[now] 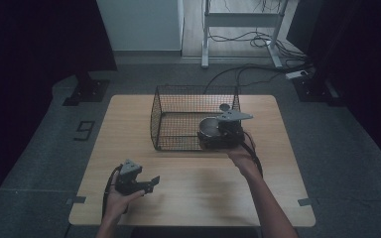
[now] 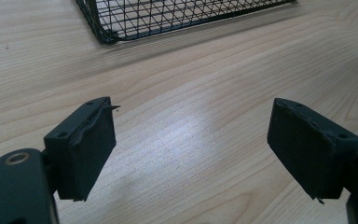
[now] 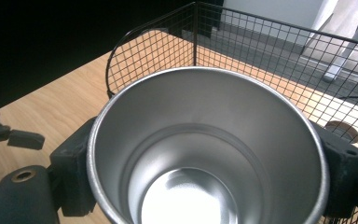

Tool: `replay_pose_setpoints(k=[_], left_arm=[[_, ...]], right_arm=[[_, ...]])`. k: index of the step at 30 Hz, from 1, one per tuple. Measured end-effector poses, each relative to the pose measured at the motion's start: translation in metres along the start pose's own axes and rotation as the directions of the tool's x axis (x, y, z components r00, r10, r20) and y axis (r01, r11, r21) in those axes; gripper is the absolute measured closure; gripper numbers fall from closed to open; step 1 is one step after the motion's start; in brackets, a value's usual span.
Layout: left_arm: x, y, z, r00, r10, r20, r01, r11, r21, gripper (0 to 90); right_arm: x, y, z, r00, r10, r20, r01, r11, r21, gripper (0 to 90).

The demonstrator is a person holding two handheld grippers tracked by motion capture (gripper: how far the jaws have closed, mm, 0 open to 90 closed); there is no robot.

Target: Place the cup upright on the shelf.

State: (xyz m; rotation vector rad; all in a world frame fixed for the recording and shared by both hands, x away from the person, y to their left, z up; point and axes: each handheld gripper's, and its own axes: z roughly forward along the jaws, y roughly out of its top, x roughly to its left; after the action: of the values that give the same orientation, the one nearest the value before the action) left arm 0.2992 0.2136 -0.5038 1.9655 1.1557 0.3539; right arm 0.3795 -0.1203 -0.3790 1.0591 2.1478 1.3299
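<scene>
- Here the right gripper (image 1: 217, 133) clamps a metal cup (image 3: 205, 154) from both sides, open end toward its camera.
- The cup hangs at the near right corner of the wire basket (image 1: 178, 119) on the wooden table (image 1: 193, 193).
- The left gripper (image 2: 191, 149) hovers low over bare wood, jaws spread wide, nothing between them.

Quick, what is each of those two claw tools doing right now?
Left gripper: open, nothing between its fingers, above the bare table.
Right gripper: shut on the metal cup, at the wire basket.
</scene>
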Motion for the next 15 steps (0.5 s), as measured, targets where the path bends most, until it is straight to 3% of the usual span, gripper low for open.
replay_pose_setpoints(k=[15], left_arm=[[0.001, 0.001, -0.002, 1.0, -0.002, 0.002, 0.002, 1.0, -0.005, 15.5]], right_arm=[[-0.01, 0.013, 0.016, 0.9997, 0.022, 0.007, -0.022, 1.0, 0.008, 14.2]])
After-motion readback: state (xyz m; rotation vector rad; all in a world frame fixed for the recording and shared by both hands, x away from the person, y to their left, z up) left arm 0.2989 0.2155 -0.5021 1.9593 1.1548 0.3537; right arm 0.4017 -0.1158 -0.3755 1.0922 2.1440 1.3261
